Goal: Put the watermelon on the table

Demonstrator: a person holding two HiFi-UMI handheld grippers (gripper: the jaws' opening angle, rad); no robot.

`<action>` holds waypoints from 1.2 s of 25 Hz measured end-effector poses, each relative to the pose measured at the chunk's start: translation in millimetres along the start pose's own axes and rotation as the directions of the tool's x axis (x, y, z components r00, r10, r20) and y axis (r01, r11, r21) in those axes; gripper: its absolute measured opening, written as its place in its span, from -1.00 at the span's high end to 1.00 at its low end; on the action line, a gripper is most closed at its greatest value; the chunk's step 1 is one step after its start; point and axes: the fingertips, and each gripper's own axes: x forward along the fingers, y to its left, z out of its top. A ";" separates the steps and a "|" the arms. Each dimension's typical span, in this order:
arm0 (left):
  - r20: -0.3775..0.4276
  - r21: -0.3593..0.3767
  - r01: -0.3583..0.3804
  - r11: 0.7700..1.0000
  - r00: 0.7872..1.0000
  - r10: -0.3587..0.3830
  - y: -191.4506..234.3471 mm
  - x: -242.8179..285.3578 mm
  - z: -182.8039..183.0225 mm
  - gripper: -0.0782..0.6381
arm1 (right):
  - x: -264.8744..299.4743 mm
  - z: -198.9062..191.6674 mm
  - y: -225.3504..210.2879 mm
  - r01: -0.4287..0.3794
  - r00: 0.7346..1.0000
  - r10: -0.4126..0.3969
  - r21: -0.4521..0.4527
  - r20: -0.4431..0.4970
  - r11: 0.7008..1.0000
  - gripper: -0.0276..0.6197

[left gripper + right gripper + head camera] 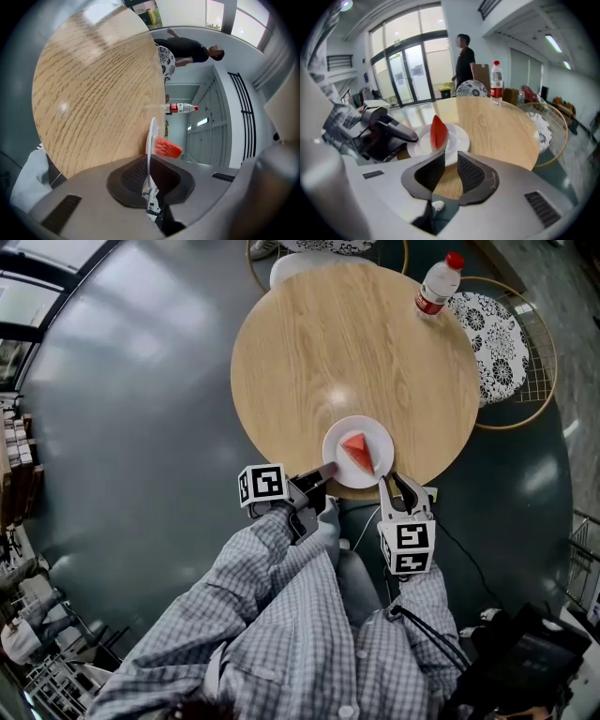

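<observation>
Left claw [149, 161] pinches plate [152, 129] rim; right claw [449, 160] gapes.

Light: bright, from windows | Glare: sheen on table [339, 397] | Edges: fisheye-warped, dark vignette

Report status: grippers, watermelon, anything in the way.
Left gripper shut on rim of round white plate; right gripper open, empty. Red watermelon slice on plate, at near edge of round wooden table. Nothing blocking.

Dark glossy floor [141, 381], glass doors [408, 70], perhaps 2 patterned chairs [497, 334].
</observation>
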 end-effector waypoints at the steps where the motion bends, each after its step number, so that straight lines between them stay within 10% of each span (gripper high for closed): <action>1: -0.001 0.000 -0.001 1.000 1.000 0.001 0.0 0.4 0.1 0.72 | -3.2 4.1 10.7 -0.015 1.000 0.015 -0.087 -0.002 0.996 0.70; 8: -0.006 0.001 -0.008 1.000 1.000 0.008 0.1 3.2 0.9 0.72 | 0.2 -3.6 75.3 -0.121 0.993 0.091 -0.592 -0.080 0.797 0.70; 19: -0.017 0.016 -0.015 1.000 1.000 0.015 -0.3 2.9 -0.3 0.72 | 23.2 -15.3 88.7 -0.078 0.995 -0.013 -0.832 -0.102 0.549 0.71; 30: -0.031 0.073 -0.075 0.994 0.997 0.078 -2.1 7.2 -0.3 0.72 | 25.7 -16.1 85.0 -0.101 0.989 -0.033 -0.811 -0.147 0.577 0.79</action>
